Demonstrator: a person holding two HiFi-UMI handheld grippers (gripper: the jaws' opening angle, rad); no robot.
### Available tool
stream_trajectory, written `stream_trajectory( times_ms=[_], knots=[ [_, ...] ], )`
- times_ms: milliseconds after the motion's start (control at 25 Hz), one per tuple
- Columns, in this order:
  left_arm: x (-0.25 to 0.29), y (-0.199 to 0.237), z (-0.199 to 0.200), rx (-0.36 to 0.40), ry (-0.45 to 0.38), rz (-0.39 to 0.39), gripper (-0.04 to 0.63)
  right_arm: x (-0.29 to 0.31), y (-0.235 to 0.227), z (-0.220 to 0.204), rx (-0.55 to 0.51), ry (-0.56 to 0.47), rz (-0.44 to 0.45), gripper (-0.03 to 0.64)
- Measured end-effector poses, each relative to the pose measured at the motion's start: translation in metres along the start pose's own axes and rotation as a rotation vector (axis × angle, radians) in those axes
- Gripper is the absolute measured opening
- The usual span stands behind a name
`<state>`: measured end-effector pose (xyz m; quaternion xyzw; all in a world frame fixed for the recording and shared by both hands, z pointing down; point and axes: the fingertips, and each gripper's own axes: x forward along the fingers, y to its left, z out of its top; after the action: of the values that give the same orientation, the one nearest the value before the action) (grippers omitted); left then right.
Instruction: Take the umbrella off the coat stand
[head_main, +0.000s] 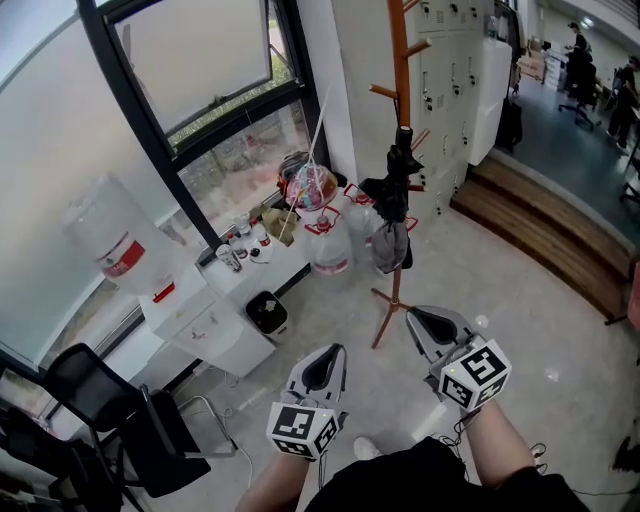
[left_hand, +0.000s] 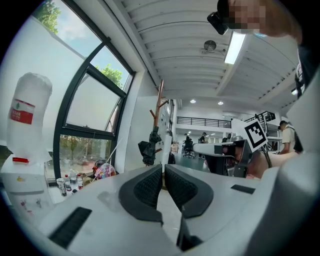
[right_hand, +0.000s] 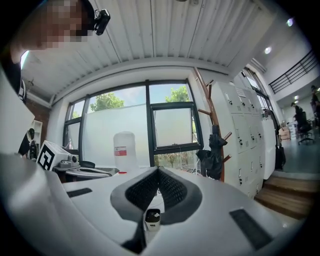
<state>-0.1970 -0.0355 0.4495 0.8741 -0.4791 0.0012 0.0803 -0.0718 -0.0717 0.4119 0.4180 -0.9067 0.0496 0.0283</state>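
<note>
A black folded umbrella hangs on a tall orange-brown coat stand next to white lockers. It shows as a dark bundle, the umbrella in the left gripper view and the umbrella in the right gripper view. My left gripper is low in the head view, short of the stand, its jaws shut and empty. My right gripper is beside it, nearer the stand's feet, also shut with nothing held. Both point level toward the stand.
A water dispenser with a big bottle stands at the left by the window. Small bottles, a colourful ball and water jugs crowd the sill and floor left of the stand. A black chair is at lower left; wooden steps rise at right.
</note>
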Motion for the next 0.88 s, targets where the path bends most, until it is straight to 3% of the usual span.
stream_trajectory(
  times_ms=[440,880],
  knots=[
    [0.004,0.009,0.009,0.0,-0.017,-0.013,0.026,0.011,-0.008,0.007,-0.001,-0.011,-0.027,0.054],
    [0.05,0.009,0.021,0.002,-0.024,0.014,0.026,0.026,-0.056,0.02,-0.006,-0.021,-0.003,0.054]
  ],
)
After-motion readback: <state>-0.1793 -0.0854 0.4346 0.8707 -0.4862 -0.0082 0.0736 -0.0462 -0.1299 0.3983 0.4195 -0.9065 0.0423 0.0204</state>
